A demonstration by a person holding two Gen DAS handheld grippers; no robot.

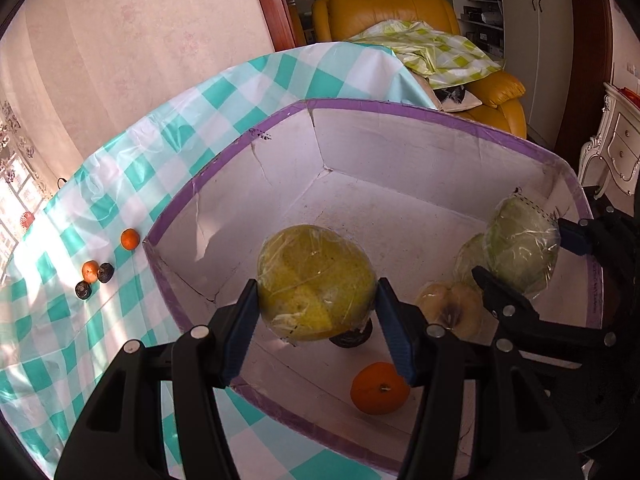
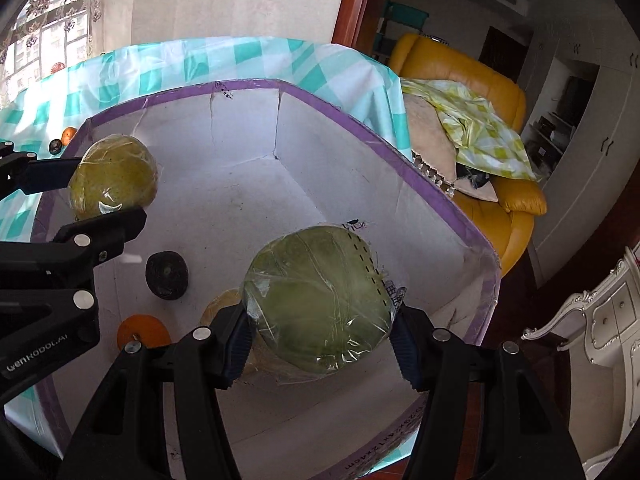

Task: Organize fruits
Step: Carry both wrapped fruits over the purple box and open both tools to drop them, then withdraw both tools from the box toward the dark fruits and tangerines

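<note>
Item: two wrapped fruits, both held over the purple-rimmed box [image 1: 400, 105]. Your left gripper [image 1: 316, 312] has its jaws spread wide and closed onto the yellow pomelo [image 1: 316, 280], which hangs above the box floor on the left side. Your right gripper [image 2: 322, 340] likewise clamps the green pomelo [image 2: 316, 300], directly over an apple [image 1: 450, 312] and near the orange [image 1: 380, 388] and a dark fruit [image 2: 167, 276]. Judged: each release falls straight down; the left has the barer floor. Loose small fruits [image 1: 98, 270] lie on the checked tablecloth [image 1: 200, 120], nearer your left.
</note>
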